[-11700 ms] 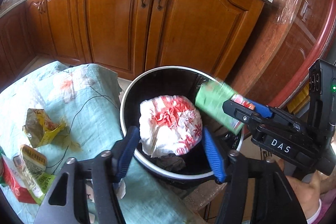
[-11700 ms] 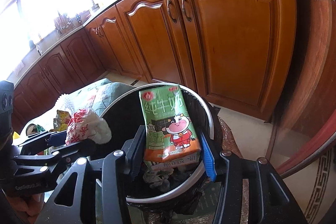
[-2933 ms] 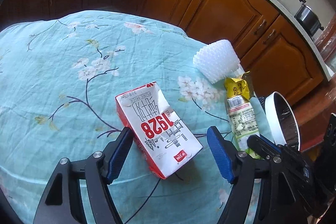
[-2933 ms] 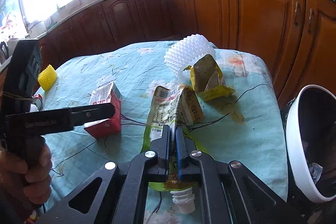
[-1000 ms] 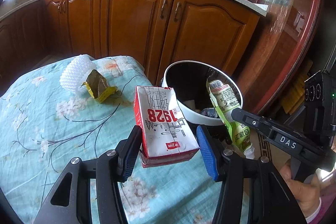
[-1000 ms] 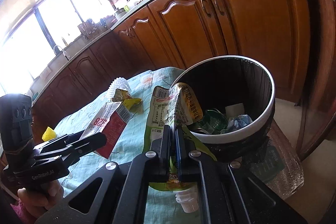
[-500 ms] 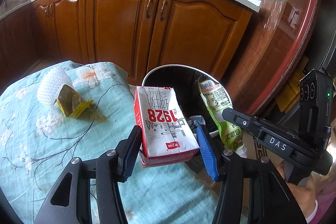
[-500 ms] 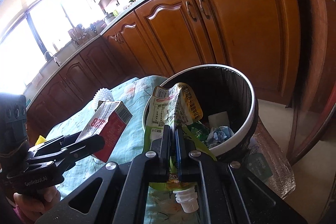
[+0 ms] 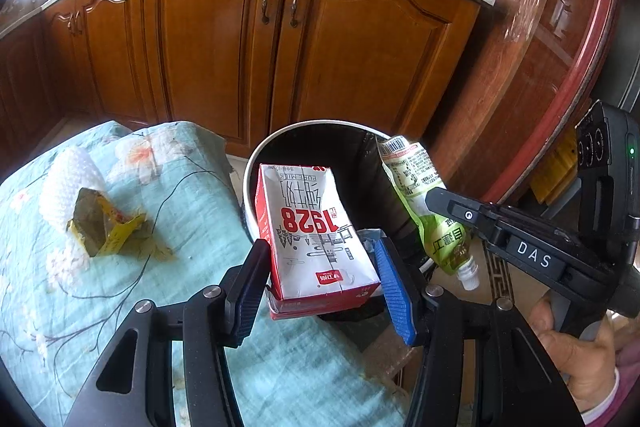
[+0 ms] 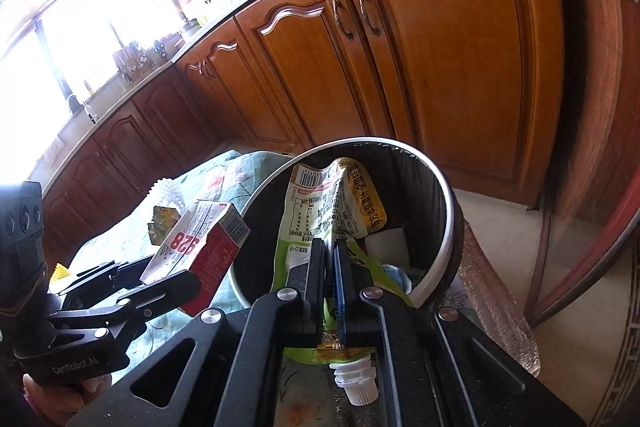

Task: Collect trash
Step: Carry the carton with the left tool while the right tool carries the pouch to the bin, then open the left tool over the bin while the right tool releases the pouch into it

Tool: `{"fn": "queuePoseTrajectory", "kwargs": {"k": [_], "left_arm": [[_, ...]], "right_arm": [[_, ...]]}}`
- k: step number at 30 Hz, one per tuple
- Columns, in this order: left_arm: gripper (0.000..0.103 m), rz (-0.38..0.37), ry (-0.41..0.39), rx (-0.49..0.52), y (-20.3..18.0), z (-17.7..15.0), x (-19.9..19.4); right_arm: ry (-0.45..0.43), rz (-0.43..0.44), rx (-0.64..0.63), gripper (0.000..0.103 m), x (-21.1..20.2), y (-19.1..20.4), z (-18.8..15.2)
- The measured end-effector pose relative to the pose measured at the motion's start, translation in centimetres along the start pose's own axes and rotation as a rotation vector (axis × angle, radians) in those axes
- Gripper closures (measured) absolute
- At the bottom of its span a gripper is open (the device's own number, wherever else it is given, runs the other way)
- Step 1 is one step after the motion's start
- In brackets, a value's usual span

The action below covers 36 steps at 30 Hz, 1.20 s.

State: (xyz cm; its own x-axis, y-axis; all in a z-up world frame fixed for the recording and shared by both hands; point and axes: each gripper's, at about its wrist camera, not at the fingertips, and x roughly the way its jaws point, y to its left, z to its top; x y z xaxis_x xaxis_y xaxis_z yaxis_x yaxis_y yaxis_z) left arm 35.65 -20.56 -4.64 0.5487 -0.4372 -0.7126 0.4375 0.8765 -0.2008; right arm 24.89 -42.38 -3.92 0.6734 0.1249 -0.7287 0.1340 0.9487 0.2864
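My left gripper (image 9: 320, 259) is shut on a red and white "1928" milk carton (image 9: 316, 227) and holds it at the near rim of the white-rimmed black trash bin (image 9: 280, 143). My right gripper (image 10: 329, 259) is shut on a green drink pouch (image 10: 332, 203) with a white spout and holds it over the bin (image 10: 444, 227). The pouch also shows in the left wrist view (image 9: 424, 195), and the carton shows in the right wrist view (image 10: 200, 247). Trash lies in the bottom of the bin.
A table with a teal flowered cloth (image 9: 100, 287) stands left of the bin. A yellow wrapper (image 9: 104, 223) and a white foam net (image 9: 68, 175) lie on it. Wooden cabinets (image 9: 280, 47) stand behind. A glass cabinet door (image 9: 540, 27) is at the right.
Both grippers have moved closer to the bin with their loads. The carton now hangs at the bin's near rim and the pouch is over its opening.
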Motion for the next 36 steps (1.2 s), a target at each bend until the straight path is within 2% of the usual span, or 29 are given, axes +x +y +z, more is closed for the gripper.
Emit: {"fn": "queuePoseTrajectory", "kwargs": {"k": [20,25,26,28,29,30,31,32,33,36], "left_arm": [[0.049,0.022,0.072,0.054,-1.2,3.0,5.2],[0.043,0.019,0.085,0.026,-0.7,3.0,5.1],[0.042,0.016,0.081,0.017,-0.5,2.9,4.8],[0.039,0.002,0.066,-0.004,0.2,2.7,4.1],[0.039,-0.006,0.057,-0.014,0.6,2.4,3.6],[0.038,-0.010,0.048,-0.026,0.9,2.2,3.1],[0.037,-0.013,0.040,-0.036,1.3,1.8,2.7],[0.036,-0.016,0.030,-0.049,1.7,1.5,2.1],[0.034,-0.017,0.022,-0.066,2.2,1.0,1.5],[0.034,-0.026,-0.001,-0.115,3.6,-0.4,-0.2]], "right_arm": [[0.109,-0.074,-0.020,0.099,3.7,-1.7,2.7],[0.104,-0.059,0.002,0.092,3.9,-2.0,2.8],[0.100,-0.053,0.008,0.090,3.8,-2.0,2.8],[0.083,-0.047,0.016,0.076,3.3,-2.0,2.7],[0.069,-0.035,0.020,0.065,3.0,-1.8,2.5],[0.056,-0.023,0.025,0.049,2.6,-1.7,2.3],[0.046,-0.012,0.031,0.041,2.3,-1.4,2.1],[0.034,-0.001,0.035,0.025,2.0,-1.2,1.9],[0.020,0.009,0.037,0.021,1.6,-0.9,1.7],[-0.005,0.022,0.031,0.020,0.7,0.3,1.1]]}}
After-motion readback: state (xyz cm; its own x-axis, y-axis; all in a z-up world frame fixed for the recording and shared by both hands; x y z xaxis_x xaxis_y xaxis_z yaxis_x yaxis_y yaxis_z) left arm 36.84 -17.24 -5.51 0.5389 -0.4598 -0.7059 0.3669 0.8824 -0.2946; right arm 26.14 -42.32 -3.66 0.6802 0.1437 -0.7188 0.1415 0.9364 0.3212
